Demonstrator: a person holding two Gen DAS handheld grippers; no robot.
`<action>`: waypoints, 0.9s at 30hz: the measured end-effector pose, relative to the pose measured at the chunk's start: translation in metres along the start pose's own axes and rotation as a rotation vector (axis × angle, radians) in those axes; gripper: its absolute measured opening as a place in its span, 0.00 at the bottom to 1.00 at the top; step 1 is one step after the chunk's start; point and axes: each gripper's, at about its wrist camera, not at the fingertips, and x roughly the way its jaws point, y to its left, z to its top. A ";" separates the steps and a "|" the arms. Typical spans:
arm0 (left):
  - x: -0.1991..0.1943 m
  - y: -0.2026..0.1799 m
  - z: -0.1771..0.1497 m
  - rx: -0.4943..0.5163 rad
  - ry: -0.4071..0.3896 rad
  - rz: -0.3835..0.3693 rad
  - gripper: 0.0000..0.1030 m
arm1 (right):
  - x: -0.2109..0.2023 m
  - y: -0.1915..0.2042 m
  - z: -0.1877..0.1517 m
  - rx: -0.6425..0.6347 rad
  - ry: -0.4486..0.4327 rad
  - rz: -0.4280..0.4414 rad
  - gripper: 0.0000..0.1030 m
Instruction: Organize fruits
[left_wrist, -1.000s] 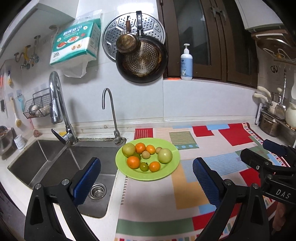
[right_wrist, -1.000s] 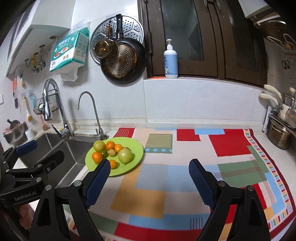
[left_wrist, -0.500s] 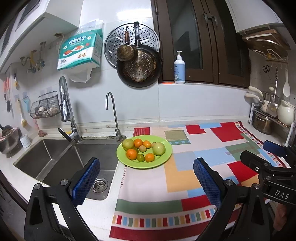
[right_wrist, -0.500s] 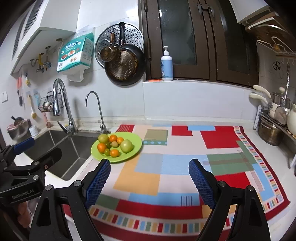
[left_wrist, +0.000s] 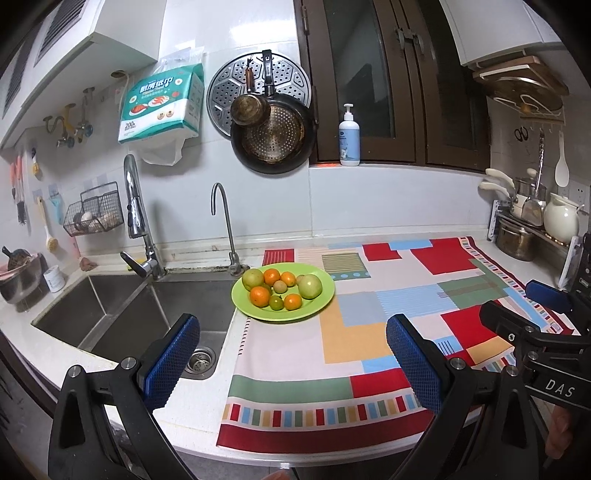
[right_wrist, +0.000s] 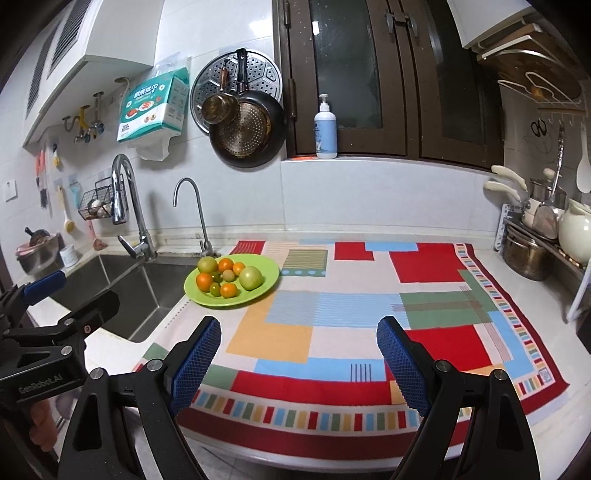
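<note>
While both tongs, left tongs (left_wrist: 291, 354) and right tongs (right_wrist: 299, 354), gape empty, I hold them tilted slightly down above the bench's near edge, short of the green plate (left_wrist: 317, 302) of fruits (left_wrist: 282, 290).

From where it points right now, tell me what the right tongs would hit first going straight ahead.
Probably the patchwork cloth on the counter. The right tongs are open and empty, angled slightly downward toward its blue striped patch. The green plate of fruit sits off to the left of that line. Depth is hard to judge.
</note>
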 end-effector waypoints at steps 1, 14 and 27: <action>-0.001 0.000 0.000 0.001 0.000 -0.004 1.00 | -0.001 0.000 0.000 0.001 0.000 -0.001 0.85; -0.011 -0.009 -0.003 0.012 0.000 -0.039 1.00 | -0.014 -0.007 -0.006 0.006 -0.005 -0.016 0.85; -0.016 -0.017 -0.004 0.023 -0.006 -0.053 1.00 | -0.023 -0.012 -0.009 0.014 -0.008 -0.033 0.85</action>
